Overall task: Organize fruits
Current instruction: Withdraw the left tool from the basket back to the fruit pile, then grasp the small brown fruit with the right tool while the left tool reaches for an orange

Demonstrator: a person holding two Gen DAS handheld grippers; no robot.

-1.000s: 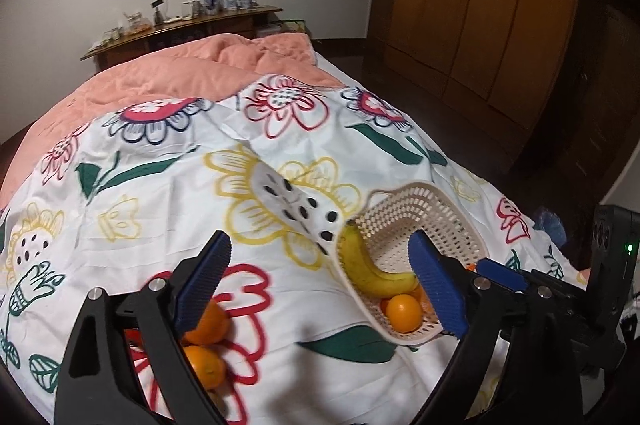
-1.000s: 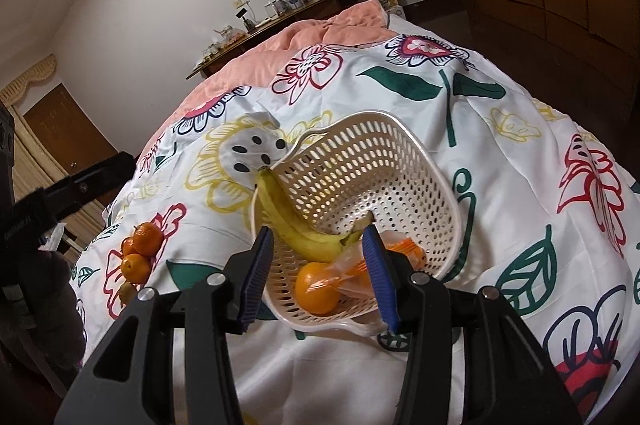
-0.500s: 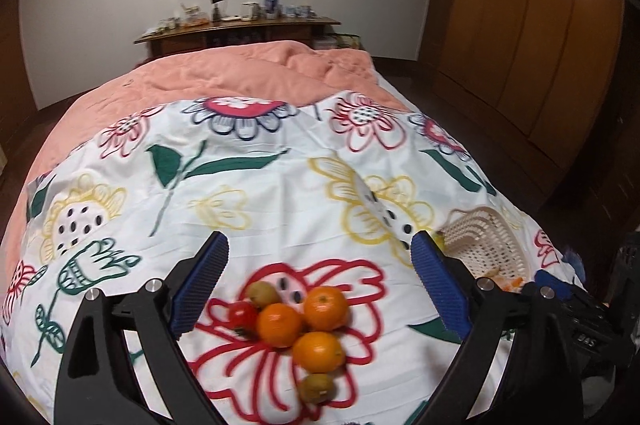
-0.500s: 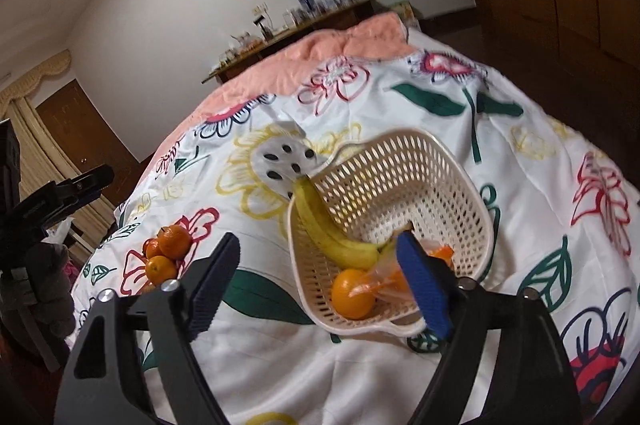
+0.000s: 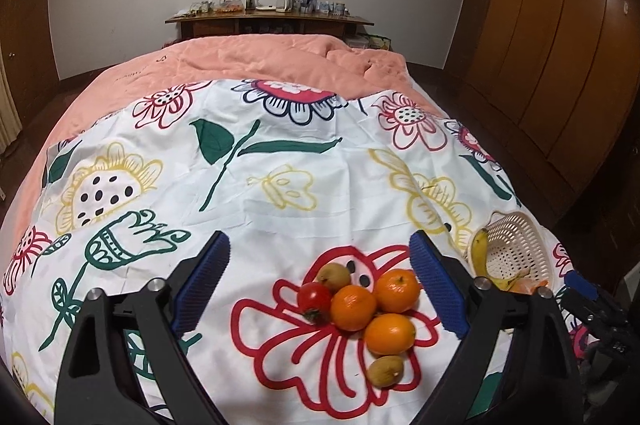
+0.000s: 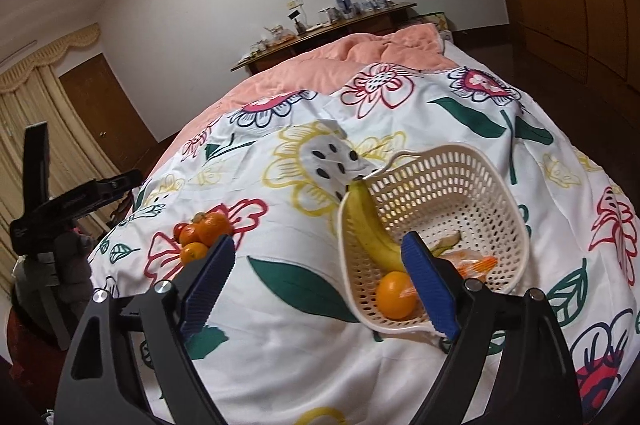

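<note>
The left gripper point(image 5: 320, 281) hangs over the near edge of the bed with its blue pads wide apart; the jaws are closing a little, with nothing pressed between them. Just beyond and between its fingertips a cluster of fruit lies on the flowered sheet point(image 5: 280, 185), on a red flower print. Nearest is a small brown fruit point(image 5: 385, 370). Touching one another behind it are three oranges point(image 5: 353, 307), with a red tomato point(image 5: 314, 298) at their left and a second brown fruit point(image 5: 334, 274) at the back.

The right gripper point(image 6: 316, 281) is also wide, and its jaws are opening with nothing held. Its right pad overlaps the near rim of a cream basket point(image 6: 472, 165), which lies tilted on the sheet with its open mouth turned toward the camera. Inside the basket, an orange point(image 6: 396, 295) sits nearest, a banana point(image 6: 366, 225) curves along the left wall, and a clear bag with something orange in it point(image 6: 474, 262) rests at the right. The basket stands well apart from the fruit cluster, to its right.

Farther back, a peach blanket point(image 5: 260, 61) covers the head of the bed. Behind it a wooden shelf point(image 5: 268, 19) with small cups and jars stands against the white wall, and wooden wardrobe doors point(image 5: 560, 25) run along the right.
</note>
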